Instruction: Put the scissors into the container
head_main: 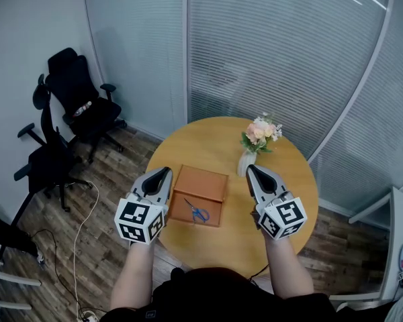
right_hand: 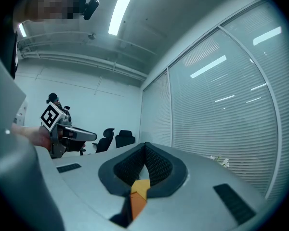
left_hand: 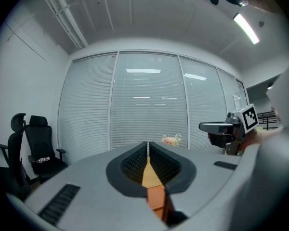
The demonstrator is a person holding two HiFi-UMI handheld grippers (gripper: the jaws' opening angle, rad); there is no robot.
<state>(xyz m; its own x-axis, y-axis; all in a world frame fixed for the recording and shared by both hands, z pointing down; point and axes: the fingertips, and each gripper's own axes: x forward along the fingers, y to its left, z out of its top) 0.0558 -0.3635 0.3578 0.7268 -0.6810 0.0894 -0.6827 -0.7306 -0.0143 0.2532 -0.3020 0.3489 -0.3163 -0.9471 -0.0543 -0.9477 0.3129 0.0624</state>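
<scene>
In the head view, blue-handled scissors point(head_main: 199, 212) lie in the brown container point(head_main: 208, 182) near its front edge, on the round wooden bench point(head_main: 208, 139). The left gripper point(head_main: 163, 172) and right gripper point(head_main: 252, 171) hang at either side of it. The left gripper view shows its fingers point(left_hand: 132, 165) pressed together, holding nothing. The right gripper view shows its fingers point(right_hand: 156, 165) likewise closed and empty.

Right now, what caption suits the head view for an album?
Left gripper and right gripper, both shut and empty, flank a brown container with blue scissors on a round table.
</scene>
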